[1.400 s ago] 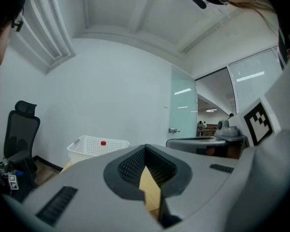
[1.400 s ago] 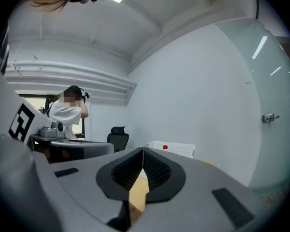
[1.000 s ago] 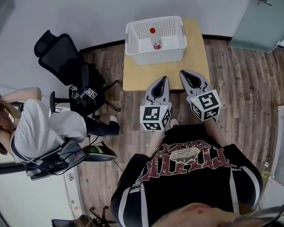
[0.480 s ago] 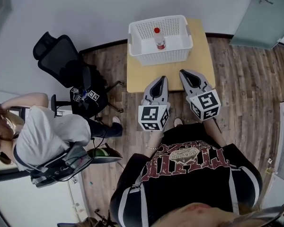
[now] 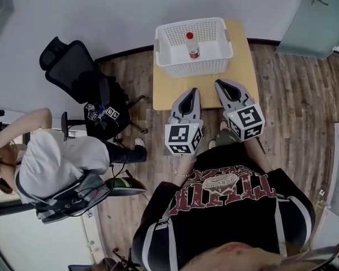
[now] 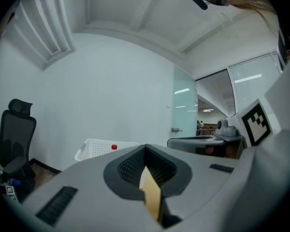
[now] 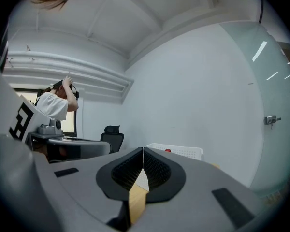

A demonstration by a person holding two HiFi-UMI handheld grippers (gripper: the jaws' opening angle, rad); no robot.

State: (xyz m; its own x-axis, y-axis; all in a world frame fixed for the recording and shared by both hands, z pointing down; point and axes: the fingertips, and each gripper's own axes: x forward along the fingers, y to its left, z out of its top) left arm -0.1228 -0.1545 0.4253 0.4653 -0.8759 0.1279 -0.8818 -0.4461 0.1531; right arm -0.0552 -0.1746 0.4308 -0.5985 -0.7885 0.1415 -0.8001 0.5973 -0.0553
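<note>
left gripper [image 5: 192, 91] hovering over table [image 5: 165, 92] near edge, jaws pressed together, gripping nothing | right gripper [image 5: 220, 84] hovering alongside, likewise closed, empty | red-capped bottle [image 5: 192, 45] sitting untouched in white basket [image 5: 195, 67], apart from both

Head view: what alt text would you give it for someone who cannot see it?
Seen from above, a person holds the left claw and right claw, both closed and empty, above the near edge of a small wooden table. A white basket at its far end holds a red-capped bottle; a black office chair stands to the left.
</note>
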